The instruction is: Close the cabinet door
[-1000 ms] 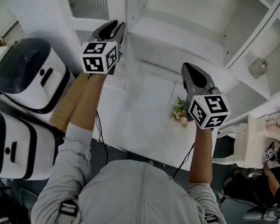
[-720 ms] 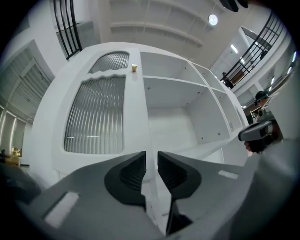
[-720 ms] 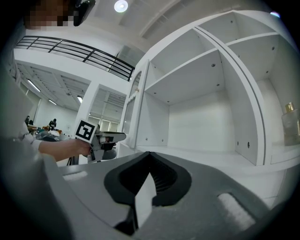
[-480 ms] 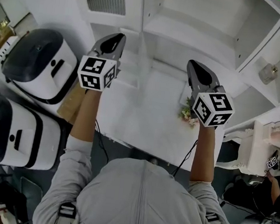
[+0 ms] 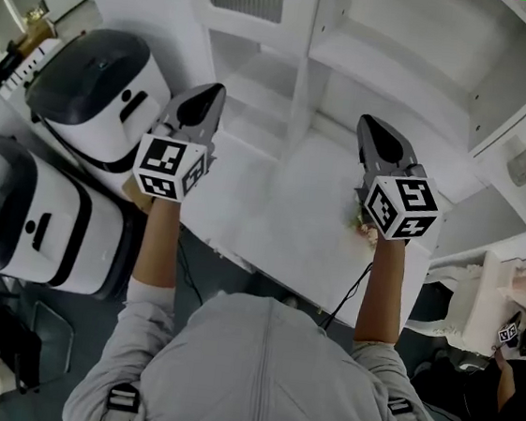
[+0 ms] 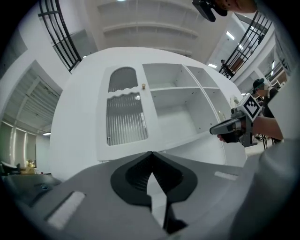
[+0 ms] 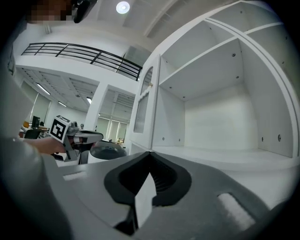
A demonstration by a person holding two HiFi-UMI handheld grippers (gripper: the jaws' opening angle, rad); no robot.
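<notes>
The white cabinet door (image 6: 124, 112), with a ribbed glass panel and a small knob, looks flush with the cabinet front in the left gripper view. From the right gripper view the door (image 7: 143, 105) shows edge-on, left of an open shelf bay. My left gripper (image 5: 212, 91) hangs in front of the cabinet, apart from the door. Its jaws have just been closing and now meet with nothing between them (image 6: 151, 154). The right gripper (image 5: 367, 124) points into the open bay, jaws shut and empty (image 7: 150, 154).
Two white and black appliances (image 5: 97, 92) (image 5: 26, 216) stand at the left. A small bunch of flowers (image 5: 365, 228) lies on the white counter (image 5: 281, 216) under the right gripper. A glass bottle (image 5: 525, 167) sits on a shelf at the right.
The left gripper has drawn back from the cabinet toward the lower left, and its jaws have come together. The right gripper has shifted slightly.
</notes>
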